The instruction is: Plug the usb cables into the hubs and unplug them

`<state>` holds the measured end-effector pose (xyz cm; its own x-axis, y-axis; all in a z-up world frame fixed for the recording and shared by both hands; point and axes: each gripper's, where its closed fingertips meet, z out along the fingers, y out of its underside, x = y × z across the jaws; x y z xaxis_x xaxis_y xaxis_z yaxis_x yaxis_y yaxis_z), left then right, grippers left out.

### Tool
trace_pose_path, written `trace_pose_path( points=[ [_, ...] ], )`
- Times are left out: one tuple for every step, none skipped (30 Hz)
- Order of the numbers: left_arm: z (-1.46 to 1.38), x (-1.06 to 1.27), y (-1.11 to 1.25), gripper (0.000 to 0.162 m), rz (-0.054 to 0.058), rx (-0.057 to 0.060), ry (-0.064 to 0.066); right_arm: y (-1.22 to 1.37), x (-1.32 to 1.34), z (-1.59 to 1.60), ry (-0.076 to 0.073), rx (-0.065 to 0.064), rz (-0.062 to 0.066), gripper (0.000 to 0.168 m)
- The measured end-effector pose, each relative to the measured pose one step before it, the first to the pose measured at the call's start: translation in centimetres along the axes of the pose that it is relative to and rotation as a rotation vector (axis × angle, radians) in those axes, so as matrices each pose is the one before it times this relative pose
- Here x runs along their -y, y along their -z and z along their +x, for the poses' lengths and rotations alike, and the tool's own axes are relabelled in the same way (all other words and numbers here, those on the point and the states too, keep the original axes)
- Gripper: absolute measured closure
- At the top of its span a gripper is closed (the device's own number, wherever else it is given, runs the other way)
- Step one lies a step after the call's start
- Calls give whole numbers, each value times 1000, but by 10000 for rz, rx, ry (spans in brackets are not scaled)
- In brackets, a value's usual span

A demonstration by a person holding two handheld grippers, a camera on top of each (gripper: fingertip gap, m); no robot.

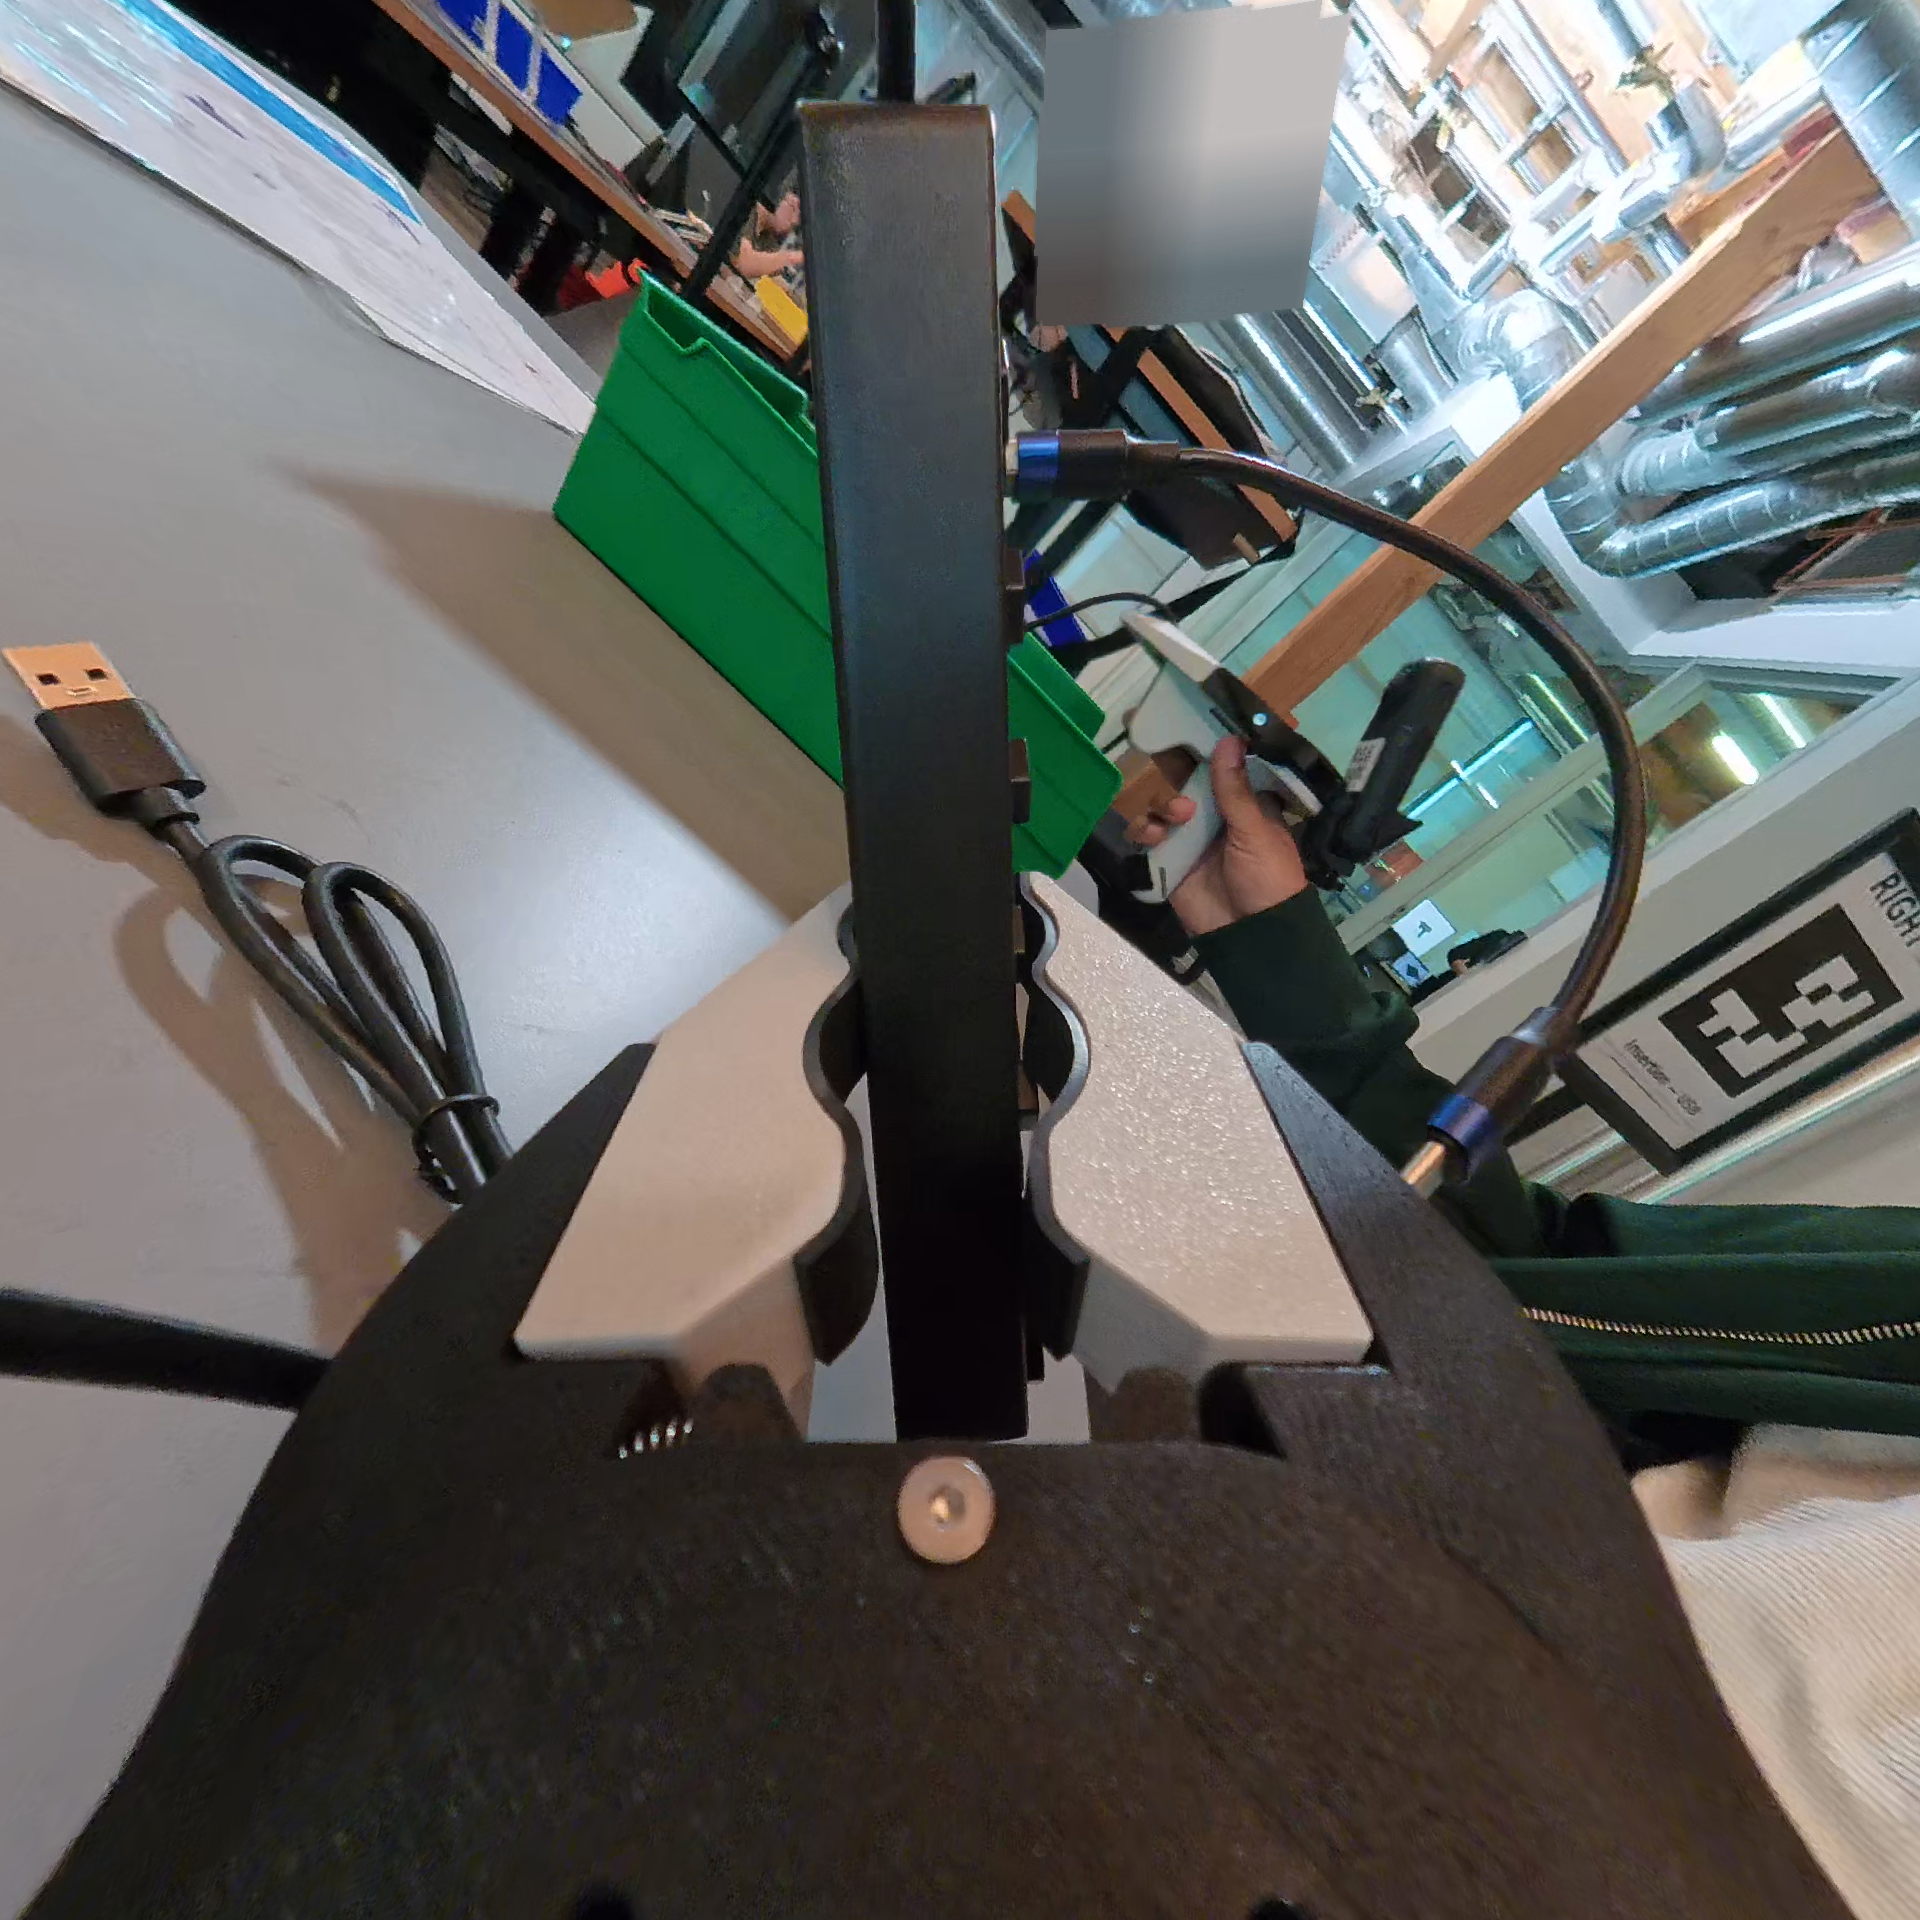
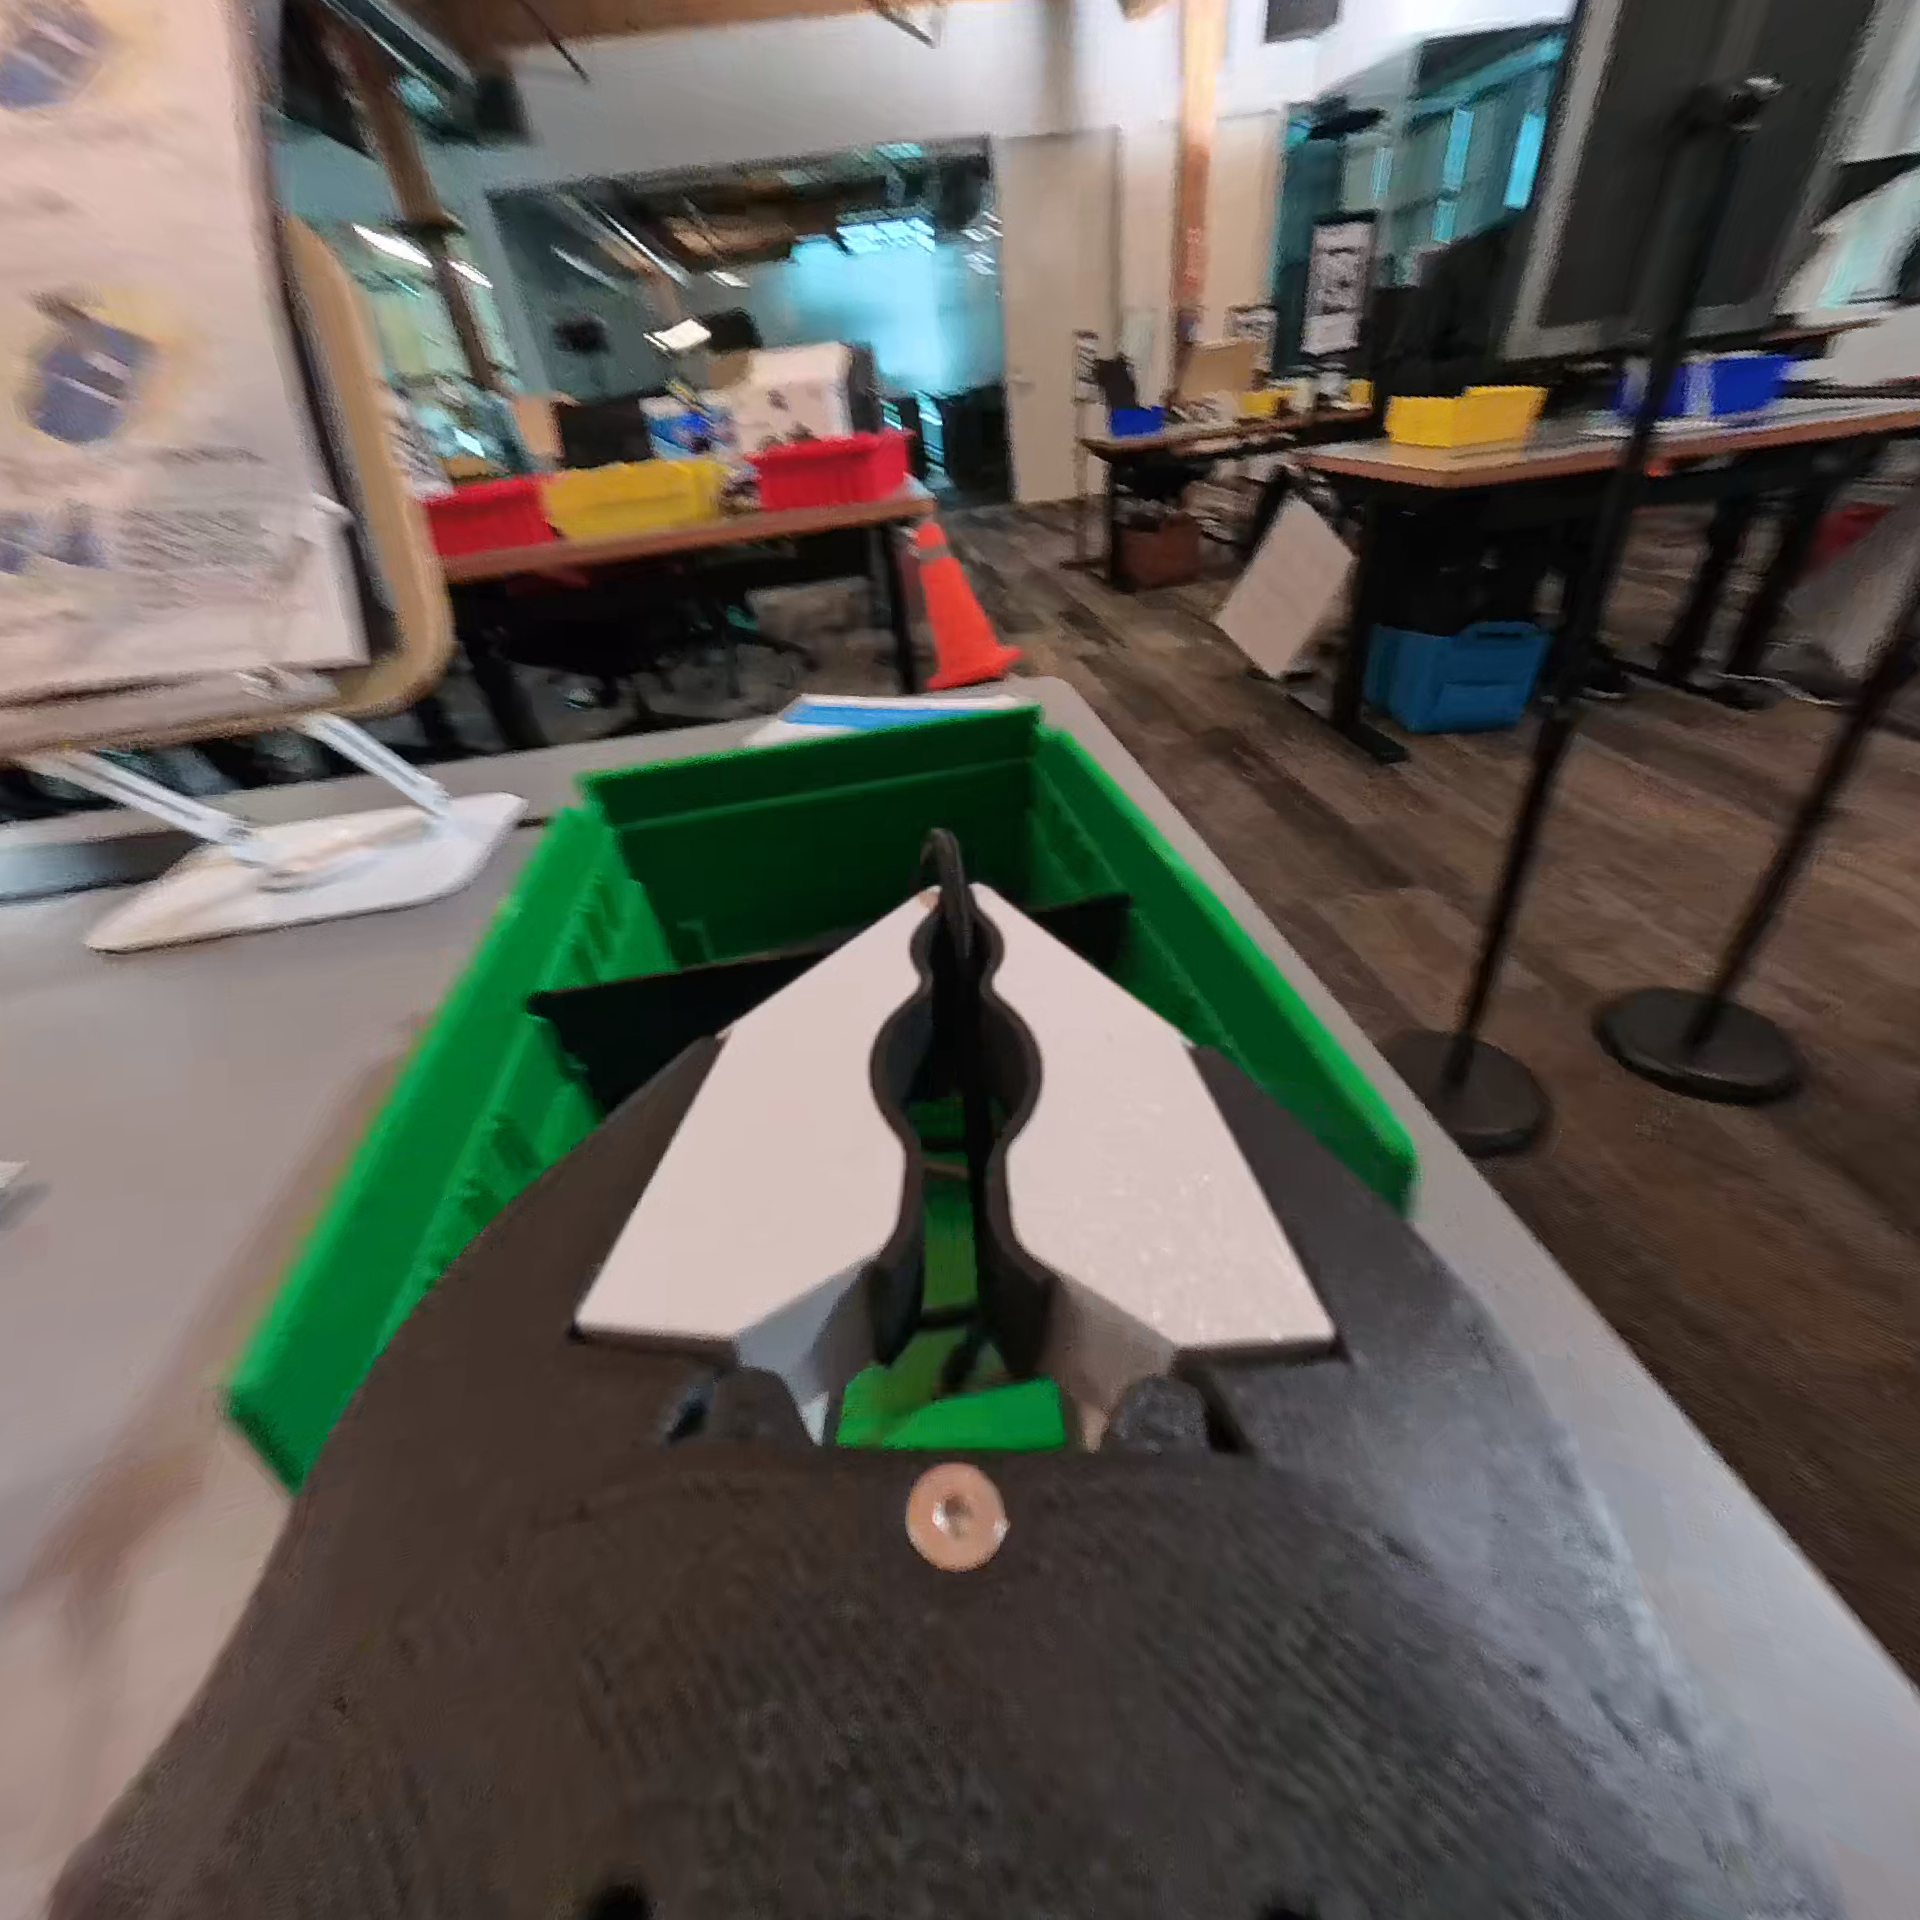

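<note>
The left gripper (image 1: 943, 997) has its fingers clamped on a long black hub (image 1: 902, 623), raised above the counter (image 1: 312, 623), with a blue-ringed cable (image 1: 1455, 540) plugged into its side. The right gripper (image 2: 954, 935) pinches a thin black cable (image 2: 961, 956) over the green bin (image 2: 790, 821).

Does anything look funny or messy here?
A little. The black hub is held up off the table, with one cable looping loose from its side. Another cable lies unplugged, bundled on the grey table. Nothing looks broken or spilled.

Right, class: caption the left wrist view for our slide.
Left tool clamps a black hub with one cable plugged in.
</note>
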<state>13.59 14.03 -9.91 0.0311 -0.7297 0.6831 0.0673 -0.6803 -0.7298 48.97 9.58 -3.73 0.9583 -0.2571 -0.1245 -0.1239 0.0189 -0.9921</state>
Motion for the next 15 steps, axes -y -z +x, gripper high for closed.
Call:
trace_pose_path(
  points=[
    [-44,70,37,140,25,-17,58,62,501,-1062,-317,478,213,168],
    [-34,56,38,140,24,-34,98,10,372,-708,-266,267,167,168],
    [-73,72,46,140,59,-9,102,-31,241,-256,-196,23,137,168],
    [-54,85,41,140,66,-11,105,-54,41,-5,-154,-54,62,168],
    [-38,84,43,140,65,-8,94,-73,-74,-78,-178,84,17,168],
    [-53,103,49,140,71,11,60,-50,-27,-220,-254,239,52,168],
    [-31,67,42,140,37,3,34,-31,53,-315,-304,289,77,168],
    [-34,22,28,140,-2,0,21,-33,53,-453,-284,335,46,168],
    [-34,4,1,140,-3,13,6,-71,-26,-676,-198,390,-26,168],
    [-23,4,6,140,7,11,-1,-99,-134,-837,-71,408,-84,168],
    [5,-16,-18,140,0,-3,2,-149,-201,-969,66,408,-111,168],
    [21,-48,-31,139,-26,-16,6,-186,-245,-1095,183,430,-121,168],
    [7,-75,-31,140,-39,-12,6,-193,-278,-1078,275,387,-137,168],
    [3,-61,-30,139,-25,3,0,-202,-291,-761,377,185,-152,168],
    [-3,-29,-15,139,-4,6,-2,-180,-372,-309,467,-50,-199,168]
  ],
)
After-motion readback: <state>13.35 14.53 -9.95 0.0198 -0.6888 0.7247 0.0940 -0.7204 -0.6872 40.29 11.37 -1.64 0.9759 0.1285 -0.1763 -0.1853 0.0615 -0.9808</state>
